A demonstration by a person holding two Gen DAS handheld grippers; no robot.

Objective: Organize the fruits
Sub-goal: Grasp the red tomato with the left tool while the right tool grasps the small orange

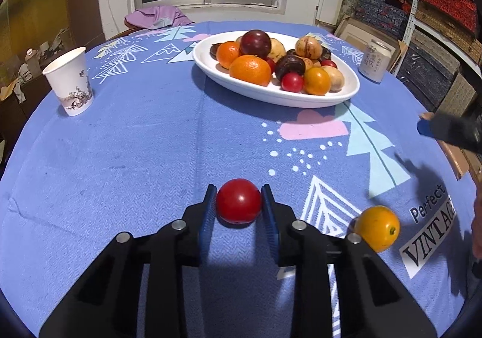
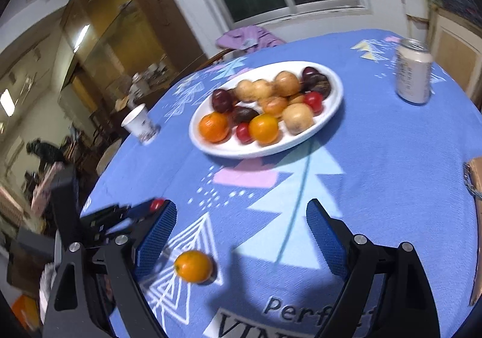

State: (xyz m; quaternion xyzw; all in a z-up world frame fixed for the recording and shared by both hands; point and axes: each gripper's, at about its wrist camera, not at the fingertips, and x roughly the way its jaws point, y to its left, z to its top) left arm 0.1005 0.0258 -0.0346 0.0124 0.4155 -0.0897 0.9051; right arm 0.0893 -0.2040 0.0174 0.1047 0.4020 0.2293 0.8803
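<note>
A red round fruit [image 1: 238, 201] lies on the blue tablecloth between the blue pads of my left gripper [image 1: 239, 196]. The jaws stand close on both sides of it; the fruit rests on the cloth. A small orange fruit [image 1: 377, 228] lies to its right, and shows in the right wrist view [image 2: 192, 265] just inside the left finger of my right gripper [image 2: 241, 235], which is wide open and empty above it. A white oval plate [image 1: 346, 93] at the far middle holds several oranges, red, dark and tan fruits. It also shows in the right wrist view [image 2: 337, 90].
A paper cup [image 1: 70, 81] stands at the far left. A drink can [image 1: 375, 60] stands right of the plate. A purple cloth [image 1: 159, 16] lies beyond the table's far edge. A cardboard box [image 2: 476, 181] sits at the right edge.
</note>
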